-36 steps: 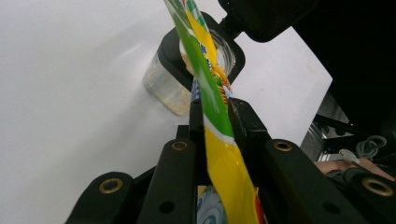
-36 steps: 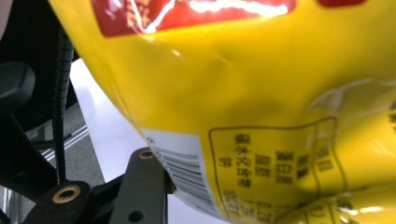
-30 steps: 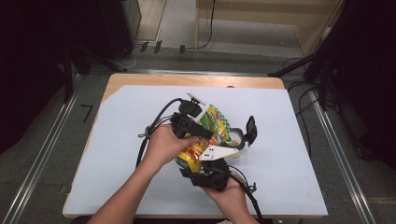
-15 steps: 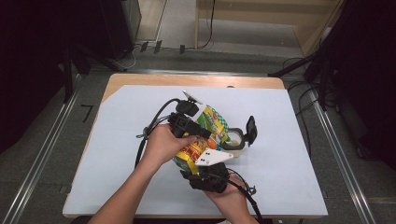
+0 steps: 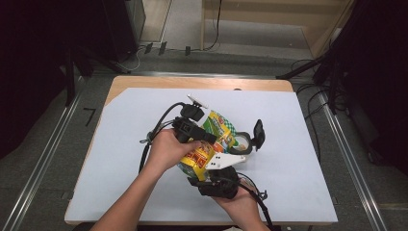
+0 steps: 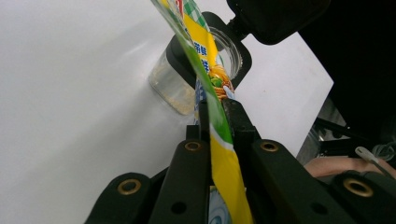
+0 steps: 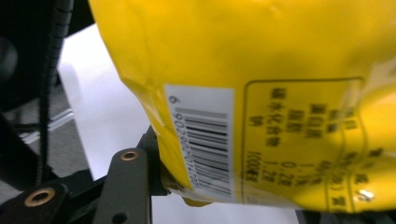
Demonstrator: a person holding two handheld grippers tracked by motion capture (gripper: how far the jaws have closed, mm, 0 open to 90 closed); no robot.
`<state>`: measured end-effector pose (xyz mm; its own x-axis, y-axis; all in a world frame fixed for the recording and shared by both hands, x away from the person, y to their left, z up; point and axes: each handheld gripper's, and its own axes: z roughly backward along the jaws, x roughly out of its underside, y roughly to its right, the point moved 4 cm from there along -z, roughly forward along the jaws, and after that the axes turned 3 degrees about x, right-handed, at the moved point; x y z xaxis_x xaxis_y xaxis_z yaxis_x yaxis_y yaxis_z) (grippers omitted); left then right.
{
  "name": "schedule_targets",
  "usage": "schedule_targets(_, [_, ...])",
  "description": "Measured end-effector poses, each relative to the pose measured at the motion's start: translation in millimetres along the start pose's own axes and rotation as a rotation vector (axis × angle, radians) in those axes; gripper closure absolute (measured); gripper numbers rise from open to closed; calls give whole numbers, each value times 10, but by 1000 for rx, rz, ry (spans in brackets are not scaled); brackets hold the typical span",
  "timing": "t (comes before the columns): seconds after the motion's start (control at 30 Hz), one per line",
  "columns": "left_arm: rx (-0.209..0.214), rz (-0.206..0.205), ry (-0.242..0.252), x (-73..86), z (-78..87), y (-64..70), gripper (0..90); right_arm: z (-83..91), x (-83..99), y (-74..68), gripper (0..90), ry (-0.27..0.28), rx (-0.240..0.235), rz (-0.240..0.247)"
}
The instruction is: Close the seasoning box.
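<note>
A yellow and green snack bag [image 5: 215, 129] hangs tilted over an open glass jar [image 5: 239, 140] whose black lid [image 5: 259, 133] stands flipped back. My left gripper [image 5: 208, 138] is shut on the bag's upper edge. In the left gripper view the bag [image 6: 219, 140] is pinched between the jaws of the left gripper [image 6: 215, 100], with the jar [image 6: 180, 91] just beyond holding a little pale powder. My right gripper [image 5: 208, 171] grips the bag's lower end from below. The right gripper view shows the bag's barcoded back [image 7: 261, 70] between the jaws of the right gripper [image 7: 224, 198].
A white sheet [image 5: 298, 163] covers the wooden table [image 5: 144, 83], with bare room left and right of the jar. Cables trail from both grippers toward the person. Metal rails [image 5: 43, 159] and dark equipment flank the table.
The right gripper has drawn back slightly toward the person, and the bag has shifted a little over the jar. Both grips are unchanged.
</note>
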<state>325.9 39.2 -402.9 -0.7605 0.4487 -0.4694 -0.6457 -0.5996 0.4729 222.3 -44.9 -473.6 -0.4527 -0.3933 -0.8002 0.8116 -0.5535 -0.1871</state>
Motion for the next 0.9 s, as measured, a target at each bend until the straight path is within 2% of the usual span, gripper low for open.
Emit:
schedule_targets(0.1, [-22,-6,-1,4,9,-15,900,6,1,3,537,1,-15,-17])
schedule_targets(0.23, [-24,1,6,6,16,-27,900,52,-2,4,532,7,-10,-15])
schedule_targets(0.37, [-74,-33,7,0,0,51,900,41,7,24,544,-8,7,-35])
schedule_targets(0.4, [-78,-35,12,-3,-7,74,900,40,5,25,557,-9,-2,-41])
schedule_targets(0.5, [-67,-38,16,-5,-10,97,895,33,5,36,602,-3,-31,-68])
schedule_targets(0.57, [-27,-35,13,-3,-23,103,893,25,-5,34,641,8,-57,-85])
schedule_targets(0.6, [-20,-36,11,-2,-29,106,893,26,-11,21,655,9,-69,-86])
schedule_targets(0.67, [-30,-41,11,1,-34,113,895,26,-8,16,659,10,-72,-88])
schedule_targets(0.73, [-50,-64,11,2,-29,117,897,24,-10,25,654,5,-67,-83])
schedule_targets(0.9, [-78,-66,2,1,-6,120,900,17,-9,5,611,11,-34,-63])
